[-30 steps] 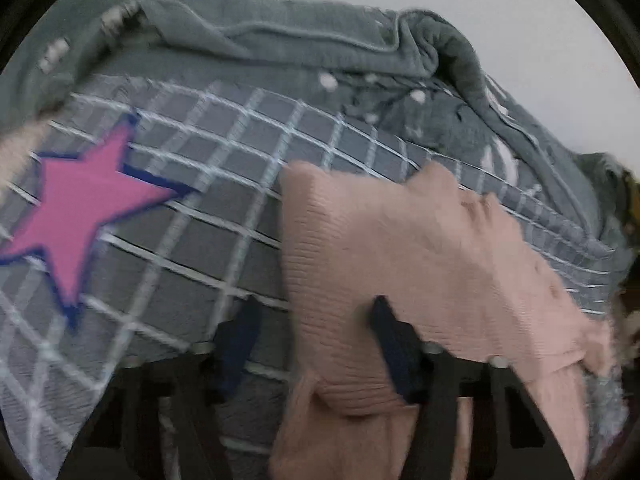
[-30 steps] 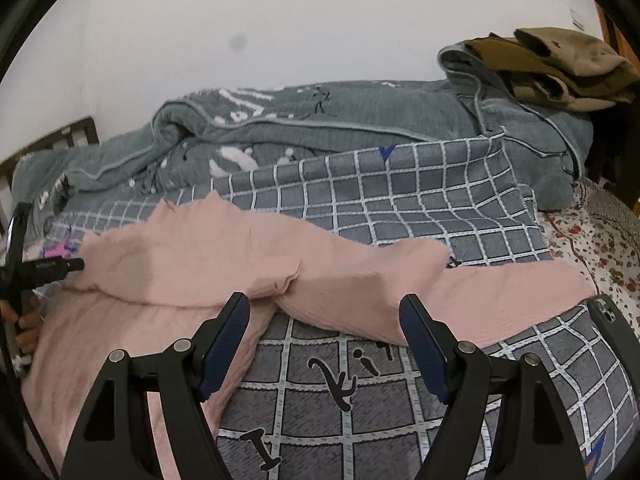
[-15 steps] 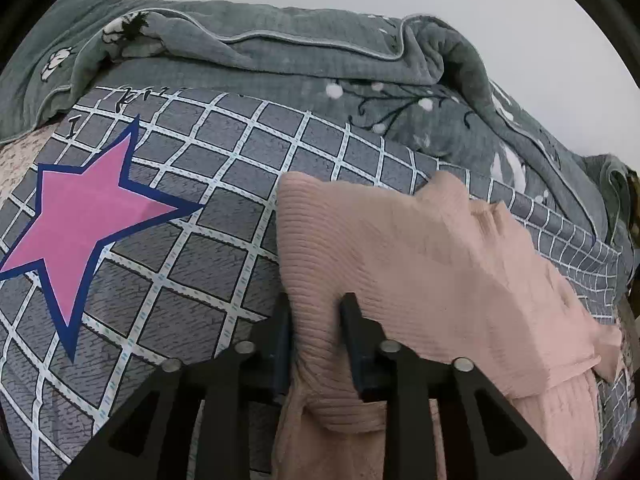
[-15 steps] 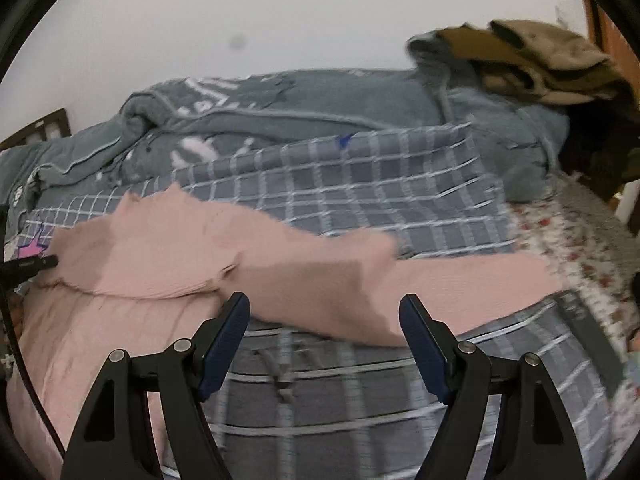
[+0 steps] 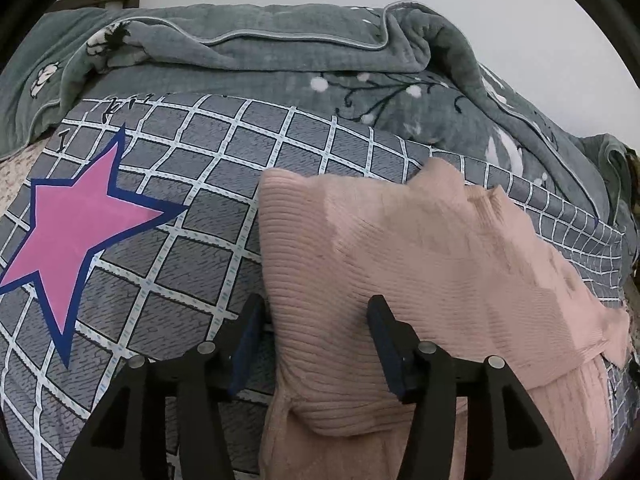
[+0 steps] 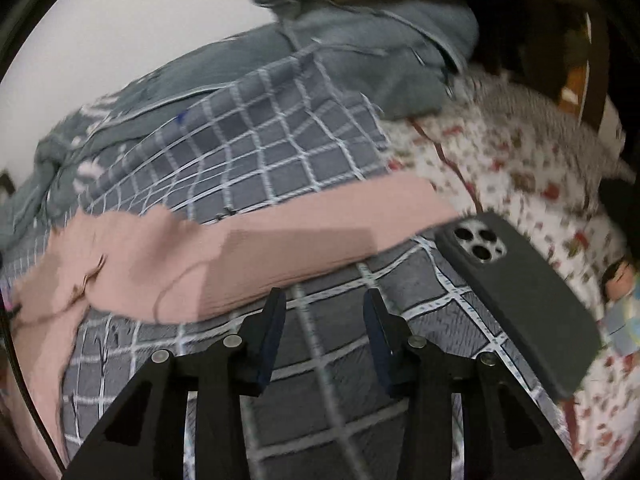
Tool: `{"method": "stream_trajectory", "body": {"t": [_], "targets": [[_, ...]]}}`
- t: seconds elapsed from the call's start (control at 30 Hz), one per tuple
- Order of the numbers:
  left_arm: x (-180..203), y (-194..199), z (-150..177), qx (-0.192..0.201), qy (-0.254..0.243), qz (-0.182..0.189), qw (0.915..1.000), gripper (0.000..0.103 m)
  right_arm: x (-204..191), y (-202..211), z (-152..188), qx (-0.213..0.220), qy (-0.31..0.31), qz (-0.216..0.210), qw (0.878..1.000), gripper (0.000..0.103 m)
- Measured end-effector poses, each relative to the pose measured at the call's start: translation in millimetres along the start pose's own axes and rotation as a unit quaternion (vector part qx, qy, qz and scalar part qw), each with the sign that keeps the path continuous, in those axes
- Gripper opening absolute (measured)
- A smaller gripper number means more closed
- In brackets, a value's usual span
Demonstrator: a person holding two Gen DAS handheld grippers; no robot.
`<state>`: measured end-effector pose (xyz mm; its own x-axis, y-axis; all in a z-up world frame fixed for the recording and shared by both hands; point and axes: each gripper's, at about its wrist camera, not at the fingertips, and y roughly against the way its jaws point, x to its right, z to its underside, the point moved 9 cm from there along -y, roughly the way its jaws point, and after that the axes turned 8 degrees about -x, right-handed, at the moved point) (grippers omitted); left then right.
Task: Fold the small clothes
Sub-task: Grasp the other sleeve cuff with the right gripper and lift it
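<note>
Two claws are working over a bed covered with a grey checked sheet (image 5: 192, 184). A pink knitted sweater (image 5: 420, 260) is lying on that sheet, folded over on itself, with a pink star (image 5: 68, 232) printed on the sheet to its left. The left claw (image 5: 316, 340) is opening: its jaws are standing apart around the folded ribbed edge of the sweater, the fabric sitting between them without being pinched. The right claw (image 6: 324, 336) is closing with nothing between its jaws, hovering over bare sheet just below the sweater's long sleeve (image 6: 280, 248), which is stretching across the bed toward a dark phone (image 6: 520, 300) lying face down. A grey-green quilt (image 5: 280, 52) is bunched along the far side by the wall, and a flowered sheet (image 6: 500, 160) is showing beyond the phone. The right view is blurred.
</note>
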<state>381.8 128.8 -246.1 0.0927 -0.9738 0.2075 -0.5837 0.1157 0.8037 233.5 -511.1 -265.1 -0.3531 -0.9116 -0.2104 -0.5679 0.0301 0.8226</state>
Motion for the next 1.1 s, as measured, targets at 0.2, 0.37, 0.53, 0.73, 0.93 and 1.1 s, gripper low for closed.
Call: {"method": "stream_trajectory", "body": {"t": [0.2, 0.37, 0.53, 0.73, 0.93, 1.1], "targets": [[0, -1, 0, 0.001, 0.004, 0.005, 1.0, 0.052, 10, -22, -19, -0.024, -0.035, -0.034, 0.998, 0.043], [-1, -1, 0, 0.001, 0.003, 0.005, 1.0, 0.052, 20, -34, -34, -0.031, -0.073, -0.043, 0.996, 0.043], [-1, -1, 0, 0.0, 0.003, 0.005, 1.0, 0.052, 17, -33, -51, -0.019, -0.051, 0.002, 0.999, 0.007], [-2, -1, 0, 0.0, -0.002, 0.0, 1.0, 0.06, -11, 15, -70, 0.065, 0.016, 0.061, 0.996, 0.006], [-6, 7, 0, 0.008, 0.004, -0.001, 1.0, 0.068, -86, 87, -89, 0.148, 0.07, 0.087, 0.983, 0.006], [-29, 20, 2, 0.024, 0.028, -0.001, 0.9993, 0.07, -179, 122, -92, 0.183, 0.118, 0.063, 0.974, 0.006]]}}
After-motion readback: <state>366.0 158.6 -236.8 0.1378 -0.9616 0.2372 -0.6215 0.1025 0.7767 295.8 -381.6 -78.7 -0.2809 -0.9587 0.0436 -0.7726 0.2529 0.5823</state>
